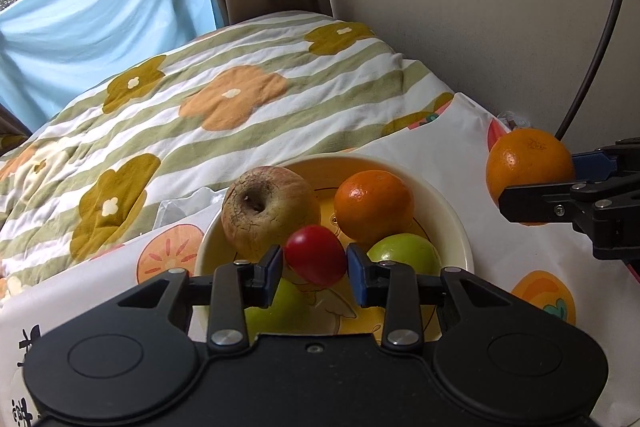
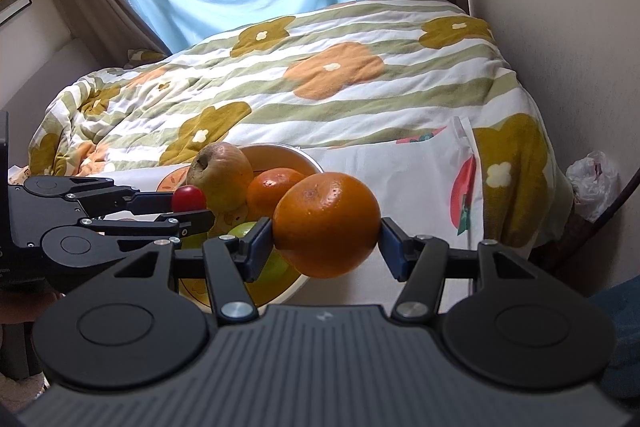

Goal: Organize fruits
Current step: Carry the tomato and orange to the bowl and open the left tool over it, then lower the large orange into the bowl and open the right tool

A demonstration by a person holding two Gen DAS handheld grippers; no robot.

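Left gripper [image 1: 315,269] is clamped on the small red fruit [image 1: 316,254], held over the near side of the bowl [image 1: 456,223], which already holds a brown apple [image 1: 268,211], an orange [image 1: 374,205] and green apples [image 1: 404,253]. Right gripper [image 2: 326,241] grips a second orange [image 2: 327,225] just right of the bowl; I'd lower each fruit into a free gap before letting go, so nothing rolls out

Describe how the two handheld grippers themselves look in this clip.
Both the left gripper and the right gripper are matte black, with two round discs, silver rivets on scissor-like linkages, and blue pads on the fingers. The right one's body is ribbed, with a small white logo. No sleeves show.
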